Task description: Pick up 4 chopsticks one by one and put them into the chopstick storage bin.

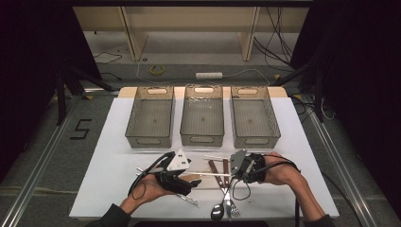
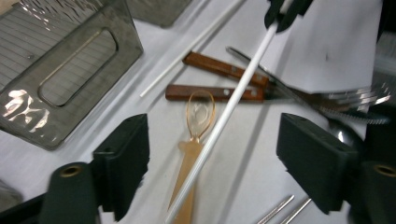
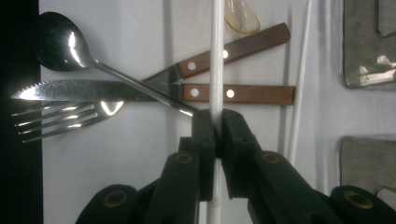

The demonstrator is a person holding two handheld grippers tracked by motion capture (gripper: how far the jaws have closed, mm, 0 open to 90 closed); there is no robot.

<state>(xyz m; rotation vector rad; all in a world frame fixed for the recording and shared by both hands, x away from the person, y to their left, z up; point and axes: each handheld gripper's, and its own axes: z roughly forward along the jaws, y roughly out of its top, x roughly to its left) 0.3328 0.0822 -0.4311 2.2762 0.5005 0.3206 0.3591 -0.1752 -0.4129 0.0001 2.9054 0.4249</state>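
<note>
While the right hand-held gripper [image 3: 215,128] clamps the white chopstick [image 3: 217,56] near the table's [image 1: 108,142] front edge | stick runs crosswise toward the left hand-held gripper [image 2: 212,154] | left jaws unclenched, straddling its free end

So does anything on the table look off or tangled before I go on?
Nothing is spilled or broken. The cutlery pile lies crossed: spoon over knife and fork. The white chopstick in the right tongs hangs across the knife handles. All three bins look empty.
</note>
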